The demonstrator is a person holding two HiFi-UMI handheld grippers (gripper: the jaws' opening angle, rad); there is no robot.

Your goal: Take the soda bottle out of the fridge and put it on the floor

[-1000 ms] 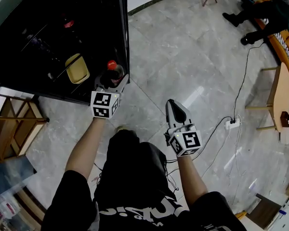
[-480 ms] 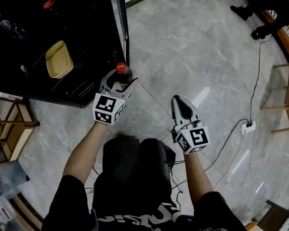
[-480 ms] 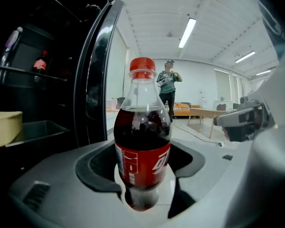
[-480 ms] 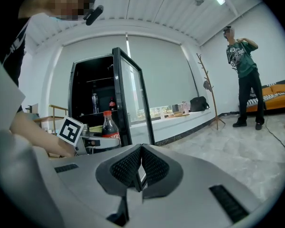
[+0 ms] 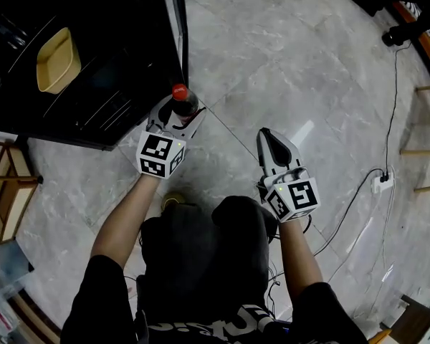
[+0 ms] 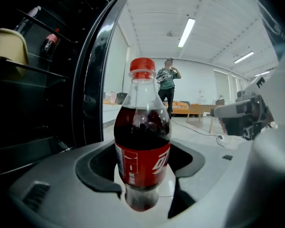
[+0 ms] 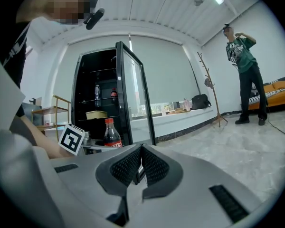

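Jaws of left gripper (image 5: 177,117) clamped on soda bottle (image 6: 142,144) — upright, cap (image 6: 143,68) up, right gripper (image 7: 140,156) pinched closed

We noted that over the last second the left claw (image 5: 176,115), clamped on the soda bottle (image 5: 184,106), had drawn back from the fridge (image 5: 93,70). The bottle, earlier seen against the dark interior, now stood just outside it, above the floor (image 5: 287,63).
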